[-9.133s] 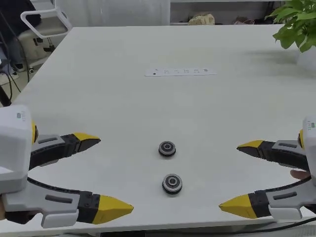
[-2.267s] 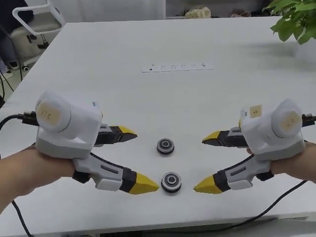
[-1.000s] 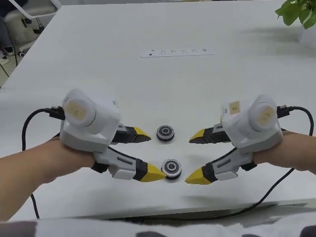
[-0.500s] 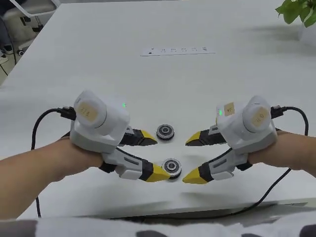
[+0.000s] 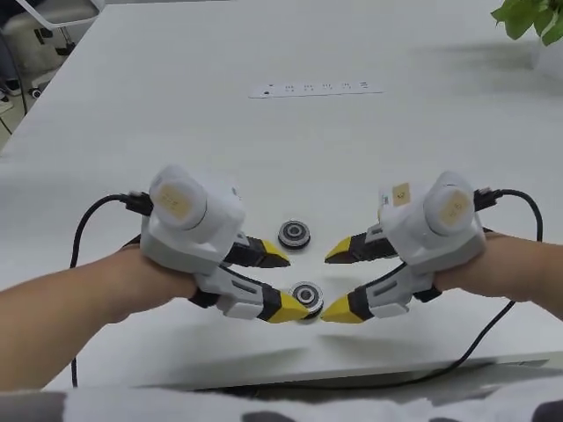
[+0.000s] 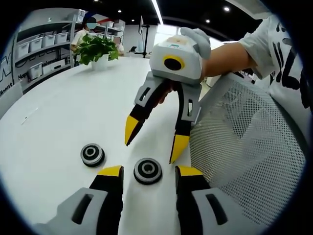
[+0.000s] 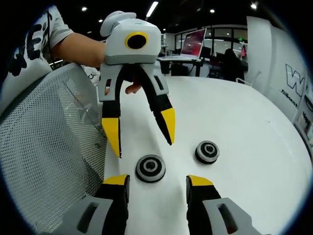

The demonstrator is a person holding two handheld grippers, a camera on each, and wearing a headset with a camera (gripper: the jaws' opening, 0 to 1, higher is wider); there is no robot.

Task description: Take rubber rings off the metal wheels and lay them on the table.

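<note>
Two small metal wheels with black rubber rings lie flat on the white table [image 5: 264,141]. The near wheel [image 5: 305,296] sits between both grippers; the far wheel [image 5: 295,234] lies just beyond it. My left gripper [image 5: 283,281] is open and points right, its jaw tips just left of the near wheel. My right gripper [image 5: 329,283] is open and points left from the other side. In the left gripper view the near wheel [image 6: 147,170] lies between my own jaw tips, with the far wheel [image 6: 92,154] to its left. The right gripper view shows the near wheel [image 7: 150,168] just ahead of my tips.
A white power strip [image 5: 315,89] lies far back on the table. A green plant [image 5: 528,18] stands at the far right corner. The table's front edge runs close below the grippers. A mesh chair back [image 6: 244,147] is beside the table, and cables trail from both grippers.
Both grippers have moved inward toward the near wheel, so their tips now nearly meet around it. The wheels have not moved.
</note>
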